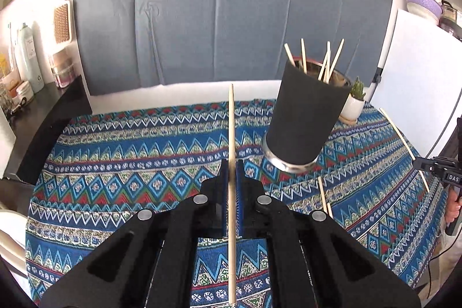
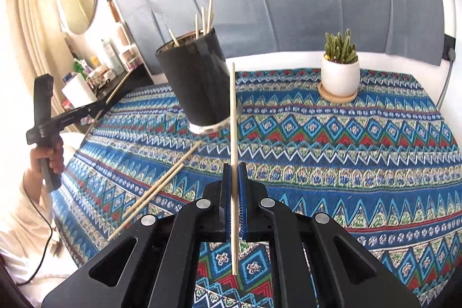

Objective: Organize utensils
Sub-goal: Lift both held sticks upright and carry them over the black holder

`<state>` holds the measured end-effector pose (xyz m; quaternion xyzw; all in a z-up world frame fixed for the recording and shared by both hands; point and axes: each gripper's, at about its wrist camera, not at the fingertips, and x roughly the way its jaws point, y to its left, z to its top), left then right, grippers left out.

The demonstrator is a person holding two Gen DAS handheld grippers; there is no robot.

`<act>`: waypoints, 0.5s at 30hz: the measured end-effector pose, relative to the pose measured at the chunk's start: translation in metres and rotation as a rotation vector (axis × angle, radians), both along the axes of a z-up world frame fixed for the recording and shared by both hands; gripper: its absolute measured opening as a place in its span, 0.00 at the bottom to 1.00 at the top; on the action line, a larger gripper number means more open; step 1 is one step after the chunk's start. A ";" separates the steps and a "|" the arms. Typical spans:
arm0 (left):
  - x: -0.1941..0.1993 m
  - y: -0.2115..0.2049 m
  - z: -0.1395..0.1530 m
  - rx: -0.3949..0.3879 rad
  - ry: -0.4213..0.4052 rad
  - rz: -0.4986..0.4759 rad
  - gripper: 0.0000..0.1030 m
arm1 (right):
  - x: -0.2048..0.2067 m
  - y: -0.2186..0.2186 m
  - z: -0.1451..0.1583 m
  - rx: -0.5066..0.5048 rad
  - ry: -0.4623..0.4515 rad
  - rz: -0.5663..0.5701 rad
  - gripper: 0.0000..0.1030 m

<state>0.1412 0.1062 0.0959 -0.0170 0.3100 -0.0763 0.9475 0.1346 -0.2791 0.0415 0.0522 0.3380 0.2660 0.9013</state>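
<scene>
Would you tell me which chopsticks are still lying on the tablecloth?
The two chopsticks lying side by side left of the right gripper; others stand in the black holder or are gripped.

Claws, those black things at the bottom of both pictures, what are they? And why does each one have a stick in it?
They are grabbing tools, not a robot. A person holds one in each hand and squeezes it to pinch things. A small camera sits on each tool and looks forward along its two fingers, so one picture comes from the left claw and the other from the right claw.

Each claw is shut on one wooden chopstick: the left chopstick and the right chopstick.

Below is a table with a colourful patterned cloth. On it stands a black cup with more chopsticks poking out, and a little cactus in a white pot. Two loose chopsticks lie on the cloth.

At the left edge of the right claw's picture you can see the person's hand holding the other tool.
</scene>
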 end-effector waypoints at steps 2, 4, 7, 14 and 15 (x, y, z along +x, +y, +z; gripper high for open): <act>0.001 -0.001 0.017 0.000 -0.040 -0.001 0.05 | 0.003 -0.001 0.014 0.009 -0.033 -0.001 0.05; 0.001 -0.003 0.033 0.023 -0.087 0.003 0.05 | 0.007 -0.002 0.029 0.027 -0.066 -0.010 0.05; 0.007 -0.010 0.050 0.062 -0.117 0.004 0.05 | 0.012 -0.002 0.052 0.059 -0.126 -0.029 0.05; 0.029 -0.022 0.094 0.051 -0.182 -0.012 0.05 | 0.031 0.018 0.096 0.109 -0.237 -0.006 0.05; 0.034 -0.023 0.100 0.041 -0.198 -0.016 0.05 | 0.034 0.022 0.100 0.117 -0.254 -0.003 0.05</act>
